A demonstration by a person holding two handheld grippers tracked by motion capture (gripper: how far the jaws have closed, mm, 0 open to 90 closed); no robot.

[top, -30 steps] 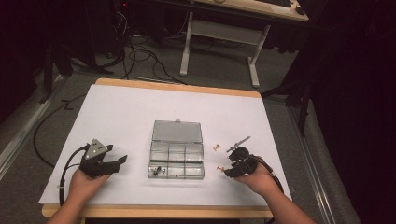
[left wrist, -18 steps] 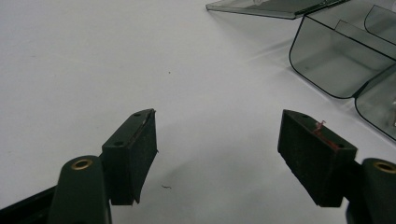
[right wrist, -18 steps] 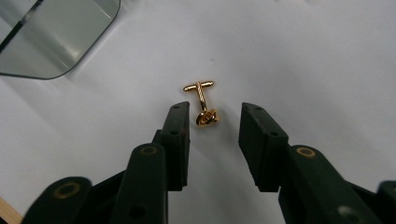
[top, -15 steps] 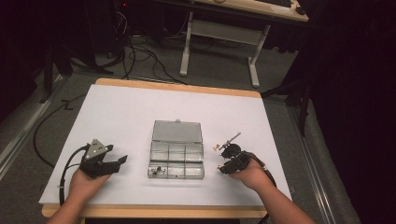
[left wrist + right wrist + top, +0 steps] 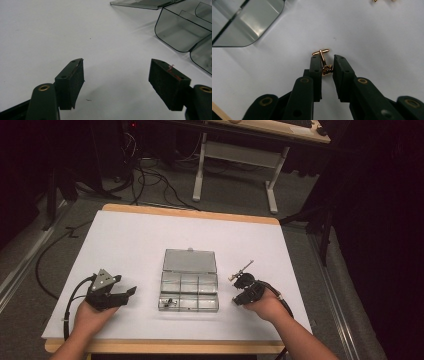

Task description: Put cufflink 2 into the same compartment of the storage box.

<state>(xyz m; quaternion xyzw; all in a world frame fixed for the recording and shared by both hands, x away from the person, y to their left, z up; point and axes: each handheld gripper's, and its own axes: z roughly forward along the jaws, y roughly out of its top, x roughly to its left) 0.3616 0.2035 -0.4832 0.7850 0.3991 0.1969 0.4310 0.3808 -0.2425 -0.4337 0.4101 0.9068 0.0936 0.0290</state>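
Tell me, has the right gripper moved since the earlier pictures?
Yes. The right gripper has shifted slightly left, toward the clear box, its jaws closing around a gold cufflink.

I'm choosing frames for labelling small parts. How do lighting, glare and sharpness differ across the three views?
High view: dim and soft, dark surroundings, the white table evenly lit, tiny items in the clear organizer box hard to resolve. Left gripper view: bright, the box's edges sharp, faint shadows. Right gripper view: the gold cufflink crisp between the right gripper pads, glare streaks on the box wall.

Cufflink [image 5: 323, 62]: gold-coloured metal, knot-shaped head, short post, straight toggle bar at the far end. It lies on the white table [image 5: 374, 45], right of the clear compartment box [image 5: 247, 22].
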